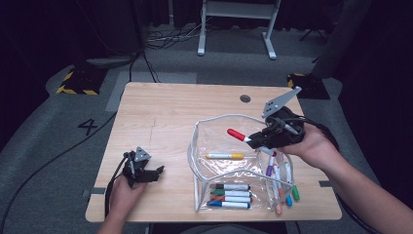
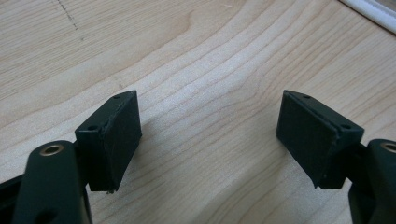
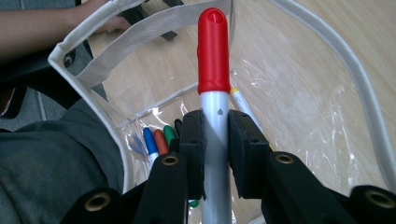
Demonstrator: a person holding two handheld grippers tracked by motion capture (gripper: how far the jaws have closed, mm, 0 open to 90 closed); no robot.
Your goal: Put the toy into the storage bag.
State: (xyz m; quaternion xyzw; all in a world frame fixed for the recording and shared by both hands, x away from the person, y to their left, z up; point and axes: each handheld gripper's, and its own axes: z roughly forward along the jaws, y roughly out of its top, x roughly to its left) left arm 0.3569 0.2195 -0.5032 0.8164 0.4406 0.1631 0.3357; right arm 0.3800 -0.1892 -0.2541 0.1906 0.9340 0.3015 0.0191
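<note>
My right gripper (image 1: 257,139) has its fingers (image 3: 194,140) clamped on the grey barrel of a red-capped marker (image 3: 214,70), held above the open mouth of the clear pouch (image 1: 214,127). The cap points across the pouch, inside its white rim, with clear space around it. A yellow marker (image 1: 224,156) lies on the pouch floor below. My left gripper (image 1: 158,171) rests near the table (image 1: 165,112) front edge, fingers spread wide over bare wood, well apart from the pouch.
</note>
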